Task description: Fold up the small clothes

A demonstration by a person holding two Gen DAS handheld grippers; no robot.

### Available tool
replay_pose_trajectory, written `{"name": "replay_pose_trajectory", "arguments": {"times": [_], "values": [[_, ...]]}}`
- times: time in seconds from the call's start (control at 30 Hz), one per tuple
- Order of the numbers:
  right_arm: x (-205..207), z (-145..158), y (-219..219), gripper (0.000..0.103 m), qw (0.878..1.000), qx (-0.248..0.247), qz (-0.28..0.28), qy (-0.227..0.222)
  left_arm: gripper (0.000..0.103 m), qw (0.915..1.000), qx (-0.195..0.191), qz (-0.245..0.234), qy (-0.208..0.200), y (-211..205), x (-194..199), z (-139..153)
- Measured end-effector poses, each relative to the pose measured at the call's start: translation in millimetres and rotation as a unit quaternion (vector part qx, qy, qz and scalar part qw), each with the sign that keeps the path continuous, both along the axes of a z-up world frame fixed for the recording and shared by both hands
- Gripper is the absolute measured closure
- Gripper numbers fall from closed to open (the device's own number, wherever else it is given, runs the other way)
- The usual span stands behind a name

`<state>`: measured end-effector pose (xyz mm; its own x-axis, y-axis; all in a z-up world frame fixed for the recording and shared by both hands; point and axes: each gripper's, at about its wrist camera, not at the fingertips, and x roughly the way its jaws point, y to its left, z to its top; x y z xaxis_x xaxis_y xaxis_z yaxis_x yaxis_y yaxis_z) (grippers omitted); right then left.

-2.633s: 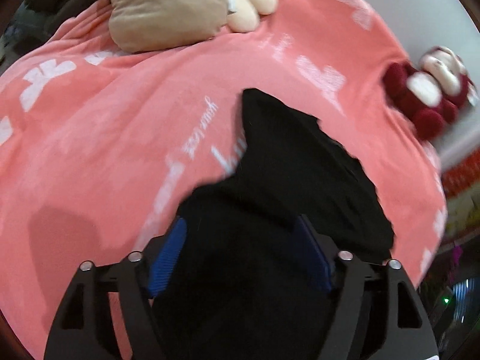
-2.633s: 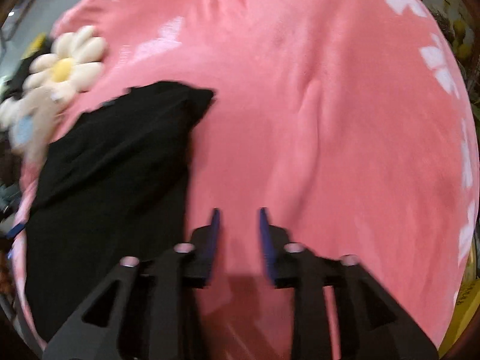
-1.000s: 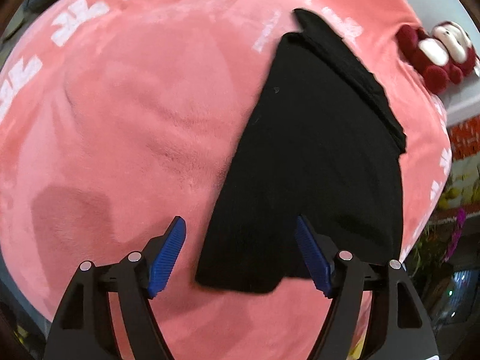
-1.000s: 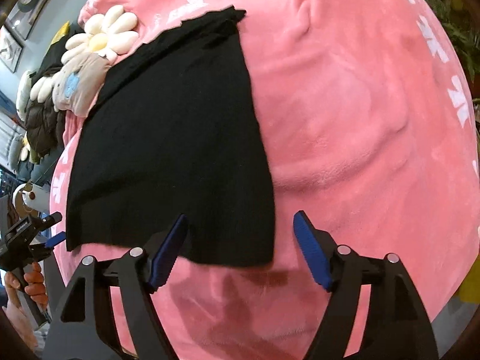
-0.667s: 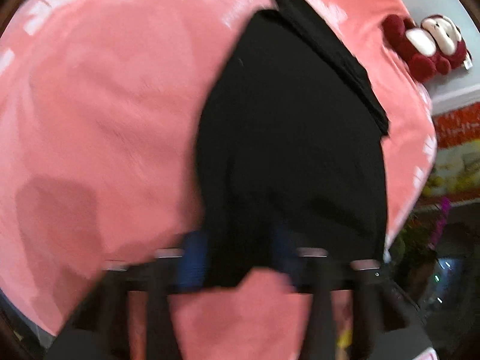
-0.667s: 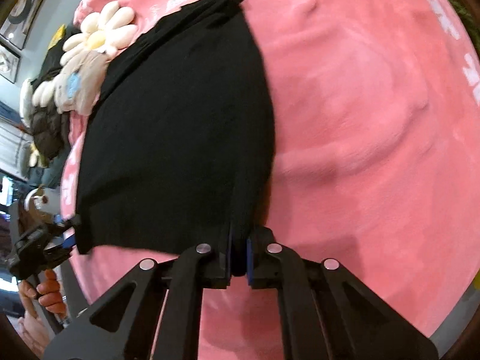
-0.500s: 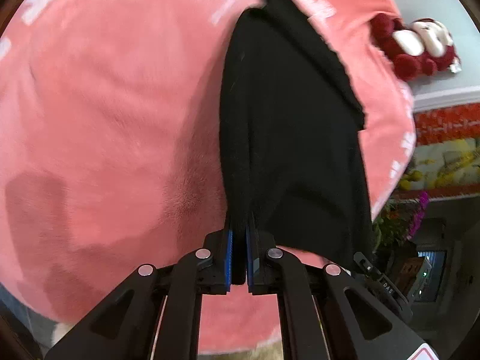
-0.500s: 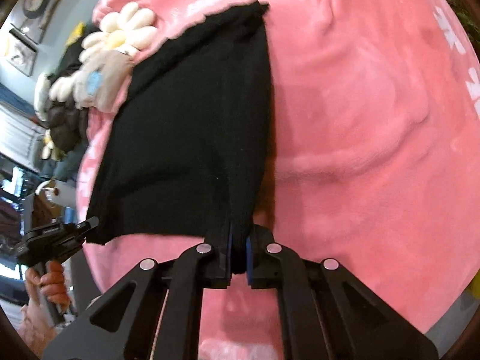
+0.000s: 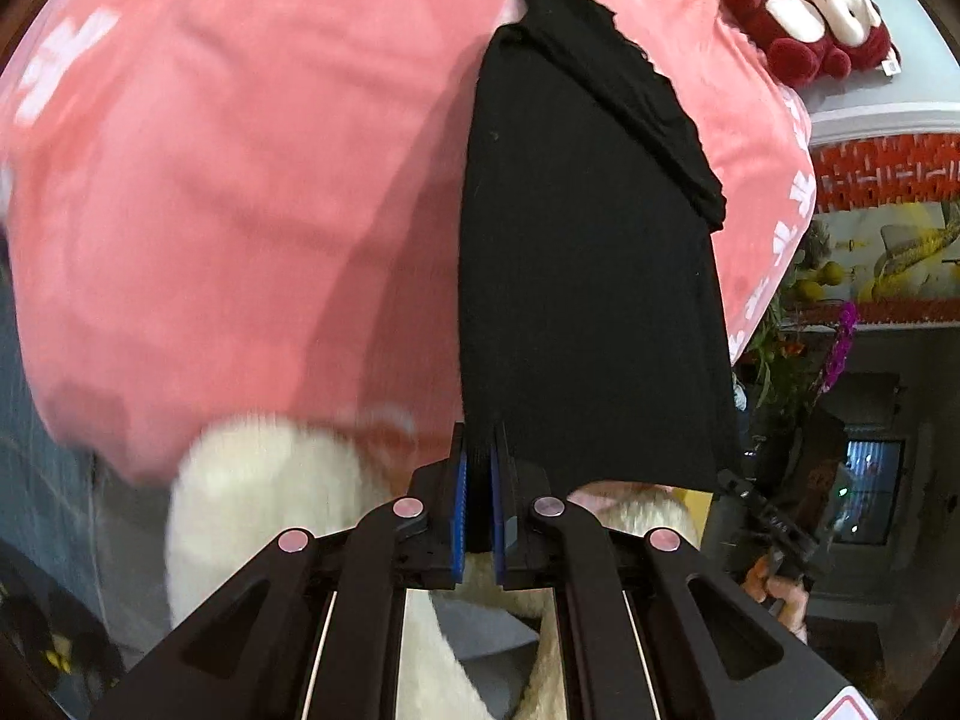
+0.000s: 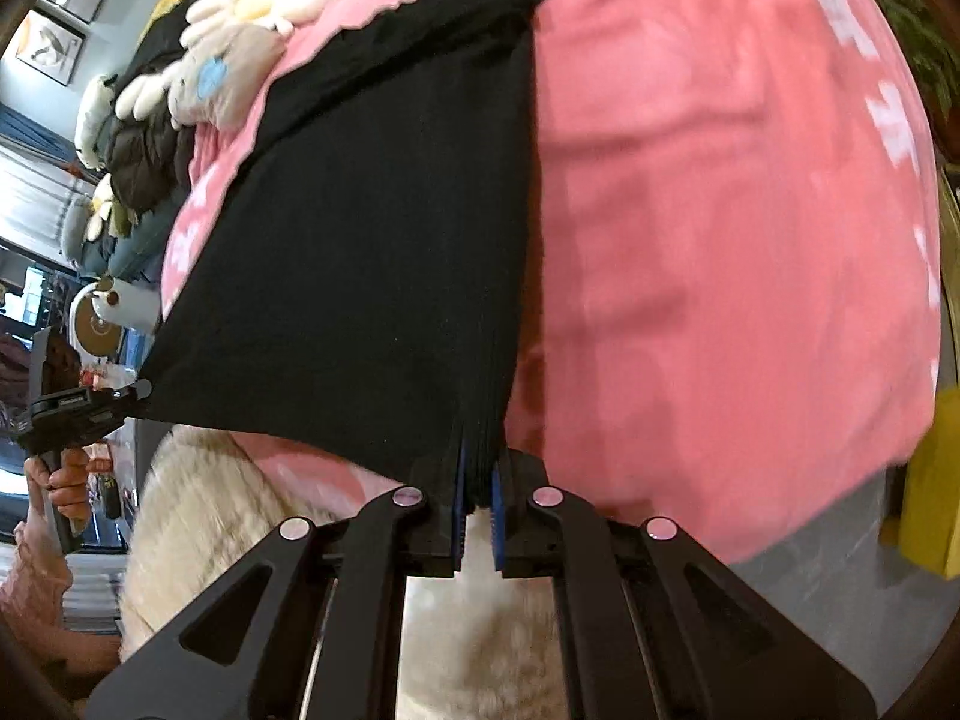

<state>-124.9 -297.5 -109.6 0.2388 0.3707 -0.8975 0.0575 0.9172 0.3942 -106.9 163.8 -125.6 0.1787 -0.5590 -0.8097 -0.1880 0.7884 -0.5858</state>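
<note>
A black garment (image 9: pixel 588 252) hangs stretched from the pink blanket (image 9: pixel 240 168) toward me, its far end folded over and resting on the bed. My left gripper (image 9: pixel 477 450) is shut on the garment's near left corner. In the right wrist view the same black garment (image 10: pixel 372 228) spans to the left, and my right gripper (image 10: pixel 477 480) is shut on its near right corner. The left gripper (image 10: pixel 135 390) also shows at the garment's other corner there, held by a hand (image 10: pixel 63 486). The near hem is lifted clear of the bed edge.
A red and white plush toy (image 9: pixel 810 24) lies at the blanket's far right corner. A daisy-shaped cushion (image 10: pixel 252 6) and dark clothes (image 10: pixel 144 150) sit at the bed's far left. White fluffy fabric (image 9: pixel 252 492) is below the grippers. A yellow object (image 10: pixel 930 480) stands right.
Both grippers went from open around the hem corners to shut on them. They then pulled back and up past the bed edge, lifting and stretching the garment's near end.
</note>
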Motion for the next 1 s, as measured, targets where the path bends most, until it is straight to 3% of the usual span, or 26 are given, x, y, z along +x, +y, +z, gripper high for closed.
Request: {"name": "replay_pose_trajectory", "arguments": {"times": [0.23,0.33,0.4,0.47,0.53,0.57,0.67,0.77,0.8,0.83,0.87,0.9,0.93,0.97,1.0], "values": [[-34,-8,-5,0.103,0.999,0.014,-0.037,0.016,0.103,0.9991,-0.026,0.024,0.024,4,-35,-6],[-40,-16,-14,0.103,0.997,0.021,-0.066,0.015,0.102,0.9992,-0.001,0.035,0.017,5,-34,-11],[-33,-14,-20,0.098,0.997,-0.009,-0.076,0.009,0.088,0.9982,0.012,0.047,0.036,2,-23,-18],[-20,-5,-17,0.091,0.997,-0.025,-0.072,-0.014,0.043,0.9977,0.029,0.055,0.027,4,-17,-19],[-8,-2,-13,0.033,0.996,-0.042,-0.070,-0.027,0.039,0.9966,0.060,0.057,0.001,1,-7,-16],[-2,-1,-10,0.028,0.996,-0.052,-0.067,-0.037,0.034,0.9954,0.076,0.058,-0.003,-1,-1,-16],[17,-22,-2,0.030,0.998,-0.044,-0.048,-0.016,0.026,0.9942,0.095,0.050,-0.005,-6,20,-29],[28,-42,3,0.032,0.998,-0.055,-0.037,0.004,0.026,0.9918,0.121,0.032,0.026,-7,38,-56],[32,-50,4,0.044,0.998,-0.052,-0.033,0.017,0.026,0.9906,0.127,0.029,0.041,-8,43,-64],[34,-57,6,0.062,0.998,-0.039,-0.030,0.030,0.028,0.9913,0.116,0.021,0.059,-10,47,-74],[35,-61,7,0.071,0.998,-0.030,-0.027,0.039,0.032,0.9922,0.101,0.012,0.073,-12,48,-82],[35,-61,9,0.088,0.998,-0.032,-0.024,0.041,0.034,0.9915,0.098,0.002,0.086,-15,49,-89],[35,-60,10,0.098,0.998,-0.031,-0.021,0.041,0.045,0.9908,0.110,-0.005,0.079,-17,49,-88],[34,-57,9,0.098,0.999,-0.025,-0.023,0.037,0.063,0.9909,0.110,-0.014,0.076,-18,49,-87],[32,-51,8,0.098,0.999,-0.016,-0.026,0.032,0.076,0.9928,0.085,-0.026,0.081,-18,48,-86]]}}
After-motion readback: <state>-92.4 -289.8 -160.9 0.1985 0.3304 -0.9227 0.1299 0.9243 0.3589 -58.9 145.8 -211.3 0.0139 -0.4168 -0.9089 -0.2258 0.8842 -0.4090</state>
